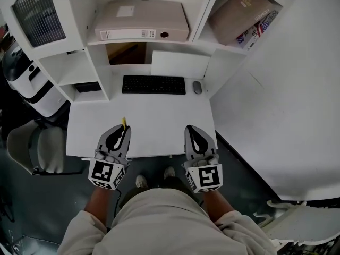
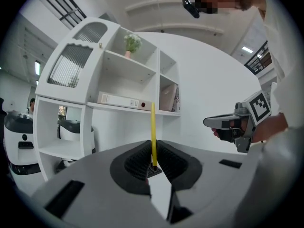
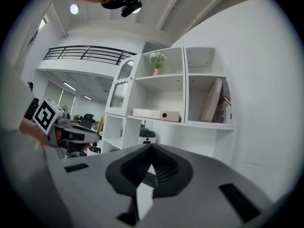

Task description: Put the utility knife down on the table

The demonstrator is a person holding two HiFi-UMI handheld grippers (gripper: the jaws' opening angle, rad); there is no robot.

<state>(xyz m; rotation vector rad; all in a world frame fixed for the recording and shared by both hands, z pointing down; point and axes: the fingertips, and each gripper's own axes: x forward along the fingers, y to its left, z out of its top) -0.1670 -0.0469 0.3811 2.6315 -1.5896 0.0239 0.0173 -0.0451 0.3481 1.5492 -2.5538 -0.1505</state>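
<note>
Left jaws: your left gripper was clenched on a yellow knife, the dark pads pinching its lower end.
Knife: it stood upright between those pads and rose well past the fingertips; from the head view only its yellow tip showed at the far end of the gripper, over the near left part of the table, held in the jaws rather than lying on the top.
Right jaws: your right gripper had its pads drawn together with nothing between them.
Grippers: both sat side by side over the near edge of the table, apart from each other, pointing toward the far side.
Table top: a black keyboard lay along the far edge, with a grey mouse just to its right.
Shelves: a white shelf unit stood at the far side, with a pale binder lying flat in it and a small plant on its upper shelf.
Left of the table: a grey chair stood near.
</note>
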